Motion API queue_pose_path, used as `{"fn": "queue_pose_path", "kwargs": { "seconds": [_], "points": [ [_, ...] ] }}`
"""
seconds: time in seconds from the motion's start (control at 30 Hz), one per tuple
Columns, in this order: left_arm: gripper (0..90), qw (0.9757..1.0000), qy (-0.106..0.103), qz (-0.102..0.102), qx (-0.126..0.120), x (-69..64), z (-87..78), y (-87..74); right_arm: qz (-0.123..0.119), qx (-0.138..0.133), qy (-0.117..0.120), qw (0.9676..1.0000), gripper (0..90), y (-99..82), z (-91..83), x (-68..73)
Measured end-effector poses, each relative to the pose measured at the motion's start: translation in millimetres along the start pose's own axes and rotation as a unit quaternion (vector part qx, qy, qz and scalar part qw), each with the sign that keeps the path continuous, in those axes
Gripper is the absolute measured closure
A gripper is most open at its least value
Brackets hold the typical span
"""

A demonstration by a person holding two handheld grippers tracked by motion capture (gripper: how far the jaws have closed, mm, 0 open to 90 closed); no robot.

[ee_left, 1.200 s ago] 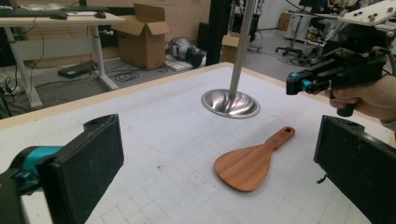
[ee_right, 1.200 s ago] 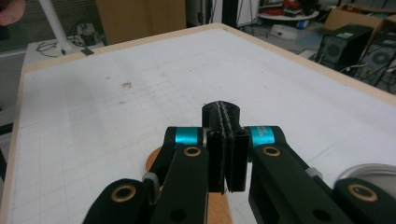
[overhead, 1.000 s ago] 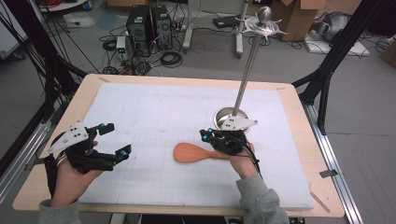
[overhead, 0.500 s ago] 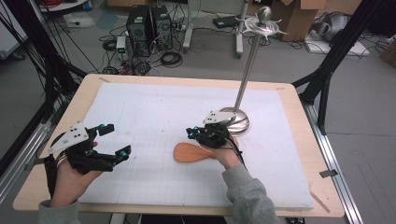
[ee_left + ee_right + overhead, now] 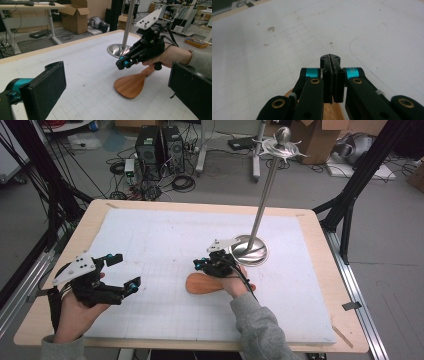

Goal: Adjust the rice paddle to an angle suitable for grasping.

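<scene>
Right tool [image 5: 200, 265]: jaws pressed together with nothing between them, hovering just over the wooden spatula [image 5: 202, 283]; it also shows in the left gripper view [image 5: 124, 63].
Left tool [image 5: 122, 272]: jaws wide apart, nothing between them, held over the left part of the bench [image 5: 310, 220], well apart from the spatula.
Wooden spatula: flat on the white mat [image 5: 150, 240], blade pointing toward the left tool, handle under the right hand [image 5: 235, 282].
Metal stand [image 5: 248, 251]: upright, its round base just beside the right tool.

no legible text, labels or numbers
</scene>
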State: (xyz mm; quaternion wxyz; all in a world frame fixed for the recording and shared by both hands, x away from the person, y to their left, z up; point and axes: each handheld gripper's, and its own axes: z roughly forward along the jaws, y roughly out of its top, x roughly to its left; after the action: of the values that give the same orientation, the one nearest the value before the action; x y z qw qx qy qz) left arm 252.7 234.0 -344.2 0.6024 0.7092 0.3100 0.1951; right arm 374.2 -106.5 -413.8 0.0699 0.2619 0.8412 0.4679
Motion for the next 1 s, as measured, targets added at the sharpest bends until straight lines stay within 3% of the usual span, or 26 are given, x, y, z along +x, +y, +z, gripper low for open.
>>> {"fn": "queue_pose_path", "kwargs": {
  "seconds": [0.2,0.23,0.43,0.6,0.87,1.0],
  "points": [
    [1.8,1.0,-0.001,-0.001,0.003,0.0,0.8,-1.0,-0.009,0.032,-0.003,0.9994,89.3,1.8,14.4,2.8],
    [1.8,1.0,-0.001,-0.001,0.003,0.1,0.5,-1.0,-0.017,0.031,-0.002,0.9994,89.4,2.6,16.6,3.2],
    [1.9,1.0,0.0,-0.003,0.002,0.8,-1.1,-1.8,-0.013,0.046,-0.003,0.9989,89.4,0.6,26.8,3.7],
    [1.8,1.0,0.002,-0.004,0.005,1.7,-1.4,-3.3,-0.006,0.038,-0.004,0.9993,89.4,1.4,28.4,4.1],
    [1.8,0.9999,0.007,-0.005,0.008,3.0,-0.2,-5.6,-0.006,0.059,-0.015,0.9982,89.4,0.3,37.8,3.5],
    [1.9,0.9999,0.008,-0.007,0.007,3.9,-0.3,-6.1,-0.019,0.07,-0.022,0.9971,89.4,-1.1,40.7,3.2]
  ]
}}
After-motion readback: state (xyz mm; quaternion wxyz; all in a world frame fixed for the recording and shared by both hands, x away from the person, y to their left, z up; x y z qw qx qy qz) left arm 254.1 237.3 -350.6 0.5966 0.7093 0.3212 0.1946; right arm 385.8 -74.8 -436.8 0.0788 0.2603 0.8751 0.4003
